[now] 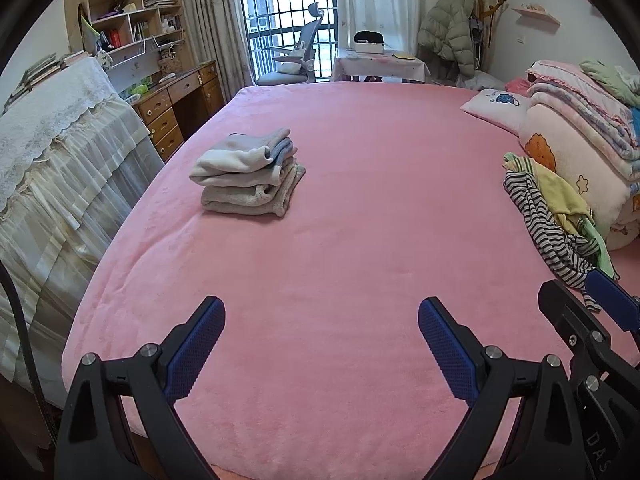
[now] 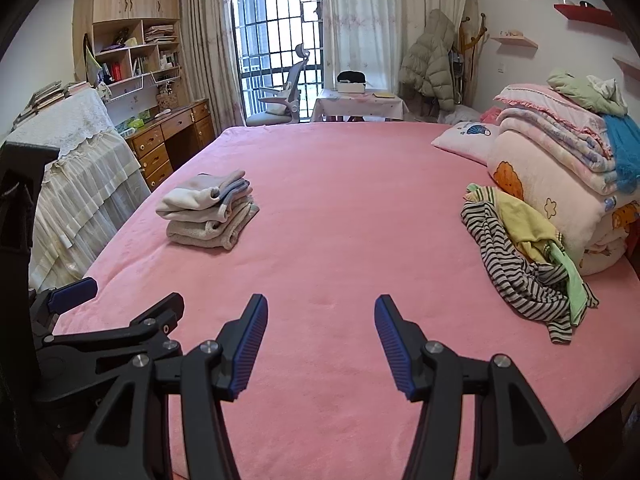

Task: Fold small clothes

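Note:
A stack of folded grey and white small clothes [image 1: 248, 174] lies on the left of the pink bed [image 1: 340, 240]; it also shows in the right wrist view [image 2: 206, 210]. A loose heap of unfolded clothes, black-and-white striped [image 1: 548, 224] with yellow and green pieces, lies at the right, also in the right wrist view [image 2: 520, 264]. My left gripper [image 1: 320, 316] is open and empty above the bed's near part. My right gripper [image 2: 320, 312] is open and empty beside it, to its right.
Folded blankets and a quilt [image 2: 560, 160] are piled at the right edge, with a small pillow [image 2: 466, 138] behind. A lace-covered piece of furniture [image 1: 60, 140] and a wooden desk [image 1: 180, 104] stand left of the bed. A chair [image 1: 296, 56] and a small table [image 1: 380, 64] stand beyond it.

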### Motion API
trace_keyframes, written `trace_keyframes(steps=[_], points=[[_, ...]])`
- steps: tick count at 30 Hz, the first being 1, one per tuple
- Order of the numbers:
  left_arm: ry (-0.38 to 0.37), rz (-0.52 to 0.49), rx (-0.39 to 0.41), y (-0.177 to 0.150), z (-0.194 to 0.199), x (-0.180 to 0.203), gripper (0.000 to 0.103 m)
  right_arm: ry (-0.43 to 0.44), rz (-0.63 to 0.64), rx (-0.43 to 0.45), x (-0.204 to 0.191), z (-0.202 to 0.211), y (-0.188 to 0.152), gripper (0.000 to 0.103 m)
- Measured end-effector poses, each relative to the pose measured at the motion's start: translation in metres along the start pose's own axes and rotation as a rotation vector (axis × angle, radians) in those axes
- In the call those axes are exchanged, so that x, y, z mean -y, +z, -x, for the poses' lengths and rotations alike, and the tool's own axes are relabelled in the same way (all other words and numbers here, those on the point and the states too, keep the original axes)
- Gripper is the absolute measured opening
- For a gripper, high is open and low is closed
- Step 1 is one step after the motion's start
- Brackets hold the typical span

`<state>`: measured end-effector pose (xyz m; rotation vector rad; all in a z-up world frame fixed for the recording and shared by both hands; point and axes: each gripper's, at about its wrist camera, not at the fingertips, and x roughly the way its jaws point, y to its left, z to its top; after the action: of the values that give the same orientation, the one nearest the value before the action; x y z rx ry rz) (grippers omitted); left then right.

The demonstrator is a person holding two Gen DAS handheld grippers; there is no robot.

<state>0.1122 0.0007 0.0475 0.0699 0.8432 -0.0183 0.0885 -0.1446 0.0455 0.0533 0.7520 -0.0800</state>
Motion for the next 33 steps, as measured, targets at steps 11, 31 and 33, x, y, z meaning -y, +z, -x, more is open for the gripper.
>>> trace_keyframes(steps=[11, 31, 33], points=[[-0.008, -0.002, -0.002, -0.003, -0.003, -0.001, 0.097, -0.012, -0.004, -0.006, 0.001, -0.003, -0.004, 0.056], [-0.018, -0.005, -0.015, -0.005, -0.008, 0.004, 0.097, -0.016, -0.007, -0.013, 0.008, -0.009, -0.011, 0.056], [-0.016, -0.007, -0.015, -0.005, -0.008, 0.004, 0.097, -0.017, -0.006, -0.014, 0.009, -0.010, -0.011, 0.056]])
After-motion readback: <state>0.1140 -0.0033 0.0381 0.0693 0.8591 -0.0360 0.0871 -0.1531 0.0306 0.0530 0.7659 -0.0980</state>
